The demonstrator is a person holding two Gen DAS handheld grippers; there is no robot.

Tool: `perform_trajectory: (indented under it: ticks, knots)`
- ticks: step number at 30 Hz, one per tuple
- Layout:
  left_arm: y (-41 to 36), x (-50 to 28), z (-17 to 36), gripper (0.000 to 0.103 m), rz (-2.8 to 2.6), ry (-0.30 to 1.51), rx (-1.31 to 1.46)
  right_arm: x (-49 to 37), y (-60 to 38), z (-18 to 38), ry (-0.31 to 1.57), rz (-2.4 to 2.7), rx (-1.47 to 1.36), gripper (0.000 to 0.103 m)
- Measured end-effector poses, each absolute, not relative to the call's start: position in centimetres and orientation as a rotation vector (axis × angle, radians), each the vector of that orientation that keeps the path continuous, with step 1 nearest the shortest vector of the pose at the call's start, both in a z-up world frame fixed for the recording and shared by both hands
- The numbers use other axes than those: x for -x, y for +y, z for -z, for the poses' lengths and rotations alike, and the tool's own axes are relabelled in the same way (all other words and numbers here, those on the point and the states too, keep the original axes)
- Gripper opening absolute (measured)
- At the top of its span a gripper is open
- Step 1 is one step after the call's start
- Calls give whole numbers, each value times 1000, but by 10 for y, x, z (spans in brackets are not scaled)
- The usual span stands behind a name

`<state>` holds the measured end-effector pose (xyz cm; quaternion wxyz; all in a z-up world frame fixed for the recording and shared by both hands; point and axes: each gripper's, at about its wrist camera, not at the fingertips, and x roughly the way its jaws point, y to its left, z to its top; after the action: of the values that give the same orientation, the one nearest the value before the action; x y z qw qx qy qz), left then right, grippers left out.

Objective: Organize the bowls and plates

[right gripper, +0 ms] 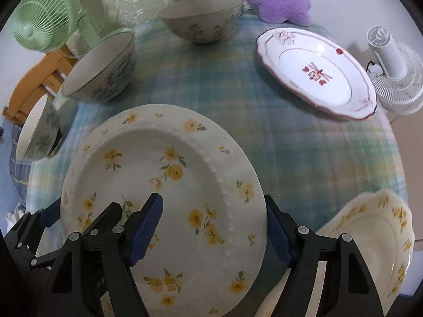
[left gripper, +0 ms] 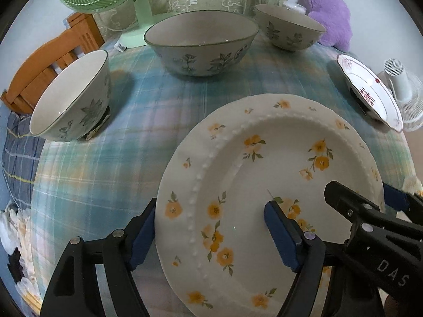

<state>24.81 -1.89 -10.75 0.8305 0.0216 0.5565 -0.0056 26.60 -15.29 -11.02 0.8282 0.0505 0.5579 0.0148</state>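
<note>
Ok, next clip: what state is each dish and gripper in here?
Yellow-flower plate: right way up, rims between both grippers' fingers.
Left gripper: open, straddling the plate's left rim.
Right gripper: open, straddling the plate's right rim.
Big bowl: upright, empty.
Left bowl: tilted, empty.
Far bowl: upright, empty.
Red-pattern plate: empty, tilted.
Cream dish: at table's edge, empty.
</note>
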Motion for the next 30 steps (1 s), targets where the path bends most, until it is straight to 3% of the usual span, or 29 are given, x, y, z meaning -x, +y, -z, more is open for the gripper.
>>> perform_trajectory:
  ticks: [13,30]
  knots:
    - [-21,-246,107,80,-3,1169,-64,-273,-142,119,1198,-5,-53,71]
    - [-12,-228,82,79,13,1185,-53,-250,-136,98,1211,62,-57,71]
